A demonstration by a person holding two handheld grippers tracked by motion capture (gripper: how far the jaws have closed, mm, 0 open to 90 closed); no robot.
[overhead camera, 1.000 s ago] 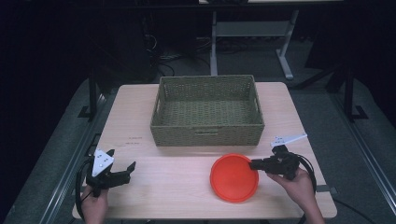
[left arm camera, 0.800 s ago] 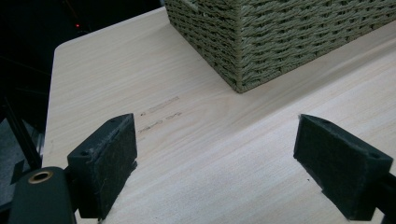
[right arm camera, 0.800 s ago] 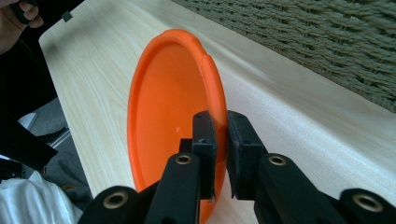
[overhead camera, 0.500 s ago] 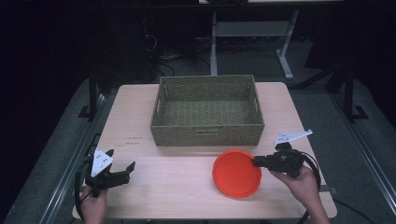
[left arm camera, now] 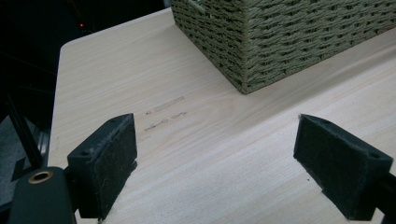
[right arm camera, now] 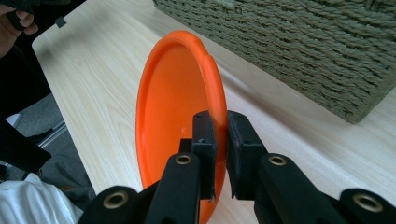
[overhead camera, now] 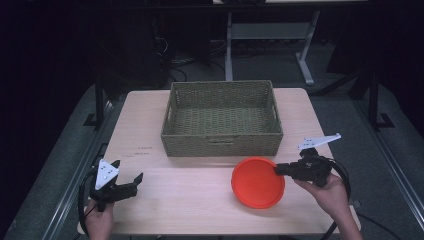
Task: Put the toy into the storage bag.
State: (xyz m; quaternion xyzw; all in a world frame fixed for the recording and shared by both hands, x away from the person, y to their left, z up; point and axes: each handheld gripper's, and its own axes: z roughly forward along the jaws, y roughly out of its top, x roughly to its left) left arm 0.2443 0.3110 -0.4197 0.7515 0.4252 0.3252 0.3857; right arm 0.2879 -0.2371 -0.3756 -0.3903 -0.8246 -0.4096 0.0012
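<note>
A big woven basket [overhead camera: 222,117] sits at the back of the light wood worktop [overhead camera: 165,195]. In front of it, the right hand-held gripper [overhead camera: 278,170] pinches the rim of an orange plate [overhead camera: 256,183]. Far off at the near left corner, the left hand-held gripper [overhead camera: 129,181] has its jaws wide apart.

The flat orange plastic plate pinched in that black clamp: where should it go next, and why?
Probably a little higher and toward the woven green-grey basket. The right gripper is shut on the rim of the orange plate, and the plate sits just in front of the basket's near wall, which it would have to clear. The left gripper is open and holds nothing.
</note>
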